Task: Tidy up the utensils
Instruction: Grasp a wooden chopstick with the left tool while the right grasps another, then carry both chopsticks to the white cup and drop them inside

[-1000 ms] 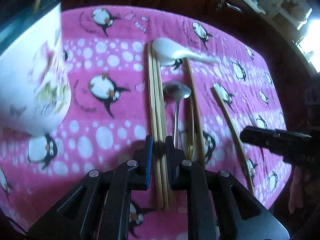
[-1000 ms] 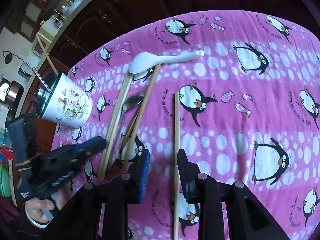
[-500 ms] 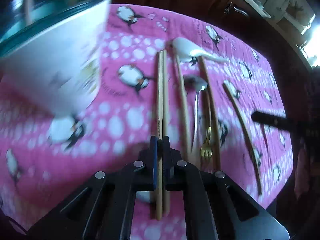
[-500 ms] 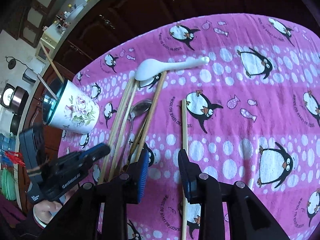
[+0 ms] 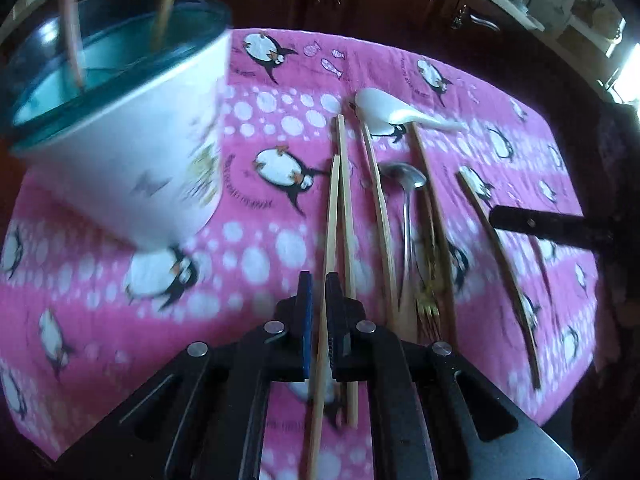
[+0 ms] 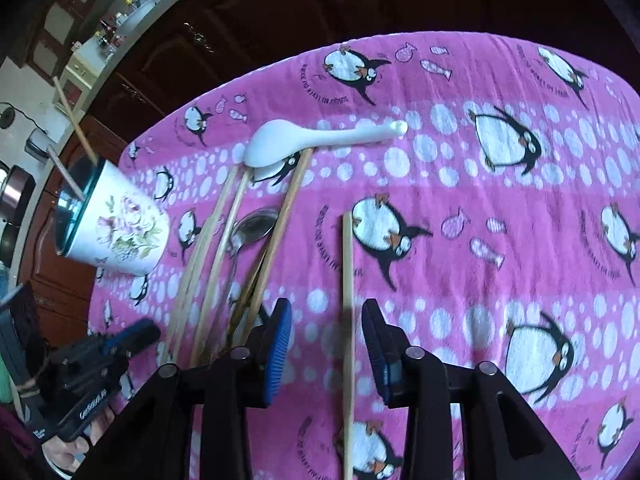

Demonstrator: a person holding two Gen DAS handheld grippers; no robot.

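Left gripper [image 5: 316, 300], jaws clamped on one chopstick [image 5: 331, 216], lifts it for the cup [image 5: 120, 152]; right gripper [image 6: 326, 344], jaws wide, straddles another chopstick [image 6: 347, 280].

dark wood cabinets [image 6: 256, 12], bright window [image 5: 628, 76]

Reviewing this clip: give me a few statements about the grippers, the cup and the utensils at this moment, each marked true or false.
1. The left gripper is shut on a chopstick. True.
2. The right gripper is clamped on a chopstick. False: its jaws are open, either side of a lone chopstick on the cloth.
3. The cup is empty. False: two sticks stand in it.
4. The white spoon lies on the cloth at the far ends of the chopsticks. True.
5. The metal spoon is in the cup. False: it lies on the cloth among the chopsticks.
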